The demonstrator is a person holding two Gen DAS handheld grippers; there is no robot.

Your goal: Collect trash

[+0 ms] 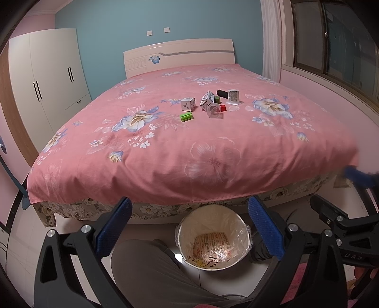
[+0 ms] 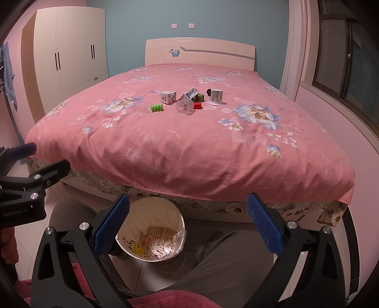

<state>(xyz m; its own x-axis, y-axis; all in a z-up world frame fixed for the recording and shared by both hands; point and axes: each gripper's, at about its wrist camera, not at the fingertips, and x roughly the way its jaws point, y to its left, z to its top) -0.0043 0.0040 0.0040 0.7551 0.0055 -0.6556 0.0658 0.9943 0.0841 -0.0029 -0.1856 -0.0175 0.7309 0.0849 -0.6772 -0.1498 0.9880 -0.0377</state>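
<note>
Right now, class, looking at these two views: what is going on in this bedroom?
A seated person holds a two-finger gripper in each hand, facing a bed with a pink floral cover. Both the left gripper and right gripper are open and empty. A small pile of litter still lies on the cover: a white box, a green block, a clear plastic cup and a few other bits. A lined bin stands on the floor by the person's knees, with a wrapper inside.

Bedroom with a teal back wall (image 1: 165, 21) and pink side walls, white wardrobe (image 1: 47, 78) at upper left, pale headboard (image 1: 180, 55) at top centre (blue butterfly motif), pink floral bedspread (image 1: 189, 147) filling mid-frame, dark window (image 1: 336, 40) upper right, glossy white floor tiles (image 1: 26, 248) below.
</note>
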